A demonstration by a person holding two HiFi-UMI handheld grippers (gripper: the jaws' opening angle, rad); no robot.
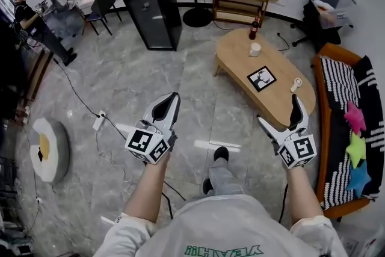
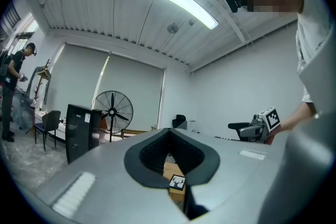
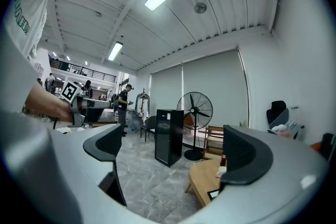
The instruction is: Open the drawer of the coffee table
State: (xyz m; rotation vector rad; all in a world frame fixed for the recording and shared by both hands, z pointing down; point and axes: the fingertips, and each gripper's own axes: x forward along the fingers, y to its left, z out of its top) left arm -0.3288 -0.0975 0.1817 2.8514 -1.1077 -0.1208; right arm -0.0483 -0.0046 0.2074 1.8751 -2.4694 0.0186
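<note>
The left tool (image 1: 171,99) is held shut at the tips with nothing gripped. The right tool (image 1: 278,110) is spread wide and empty. The low oval wooden worktop (image 1: 237,60) is seen ahead to the right, well apart from both tools. Its drawer cannot be made out and is presumably set under the top. A rigid, light drawer is expected, best taken by its front edge or pull, and the worktop may slide on the smooth floor (image 1: 120,81). A bottle (image 1: 254,27), a cup (image 1: 255,49) and a picture card (image 1: 261,78) are carried on it. A striped sofa (image 1: 340,87) is set near its right side.
</note>
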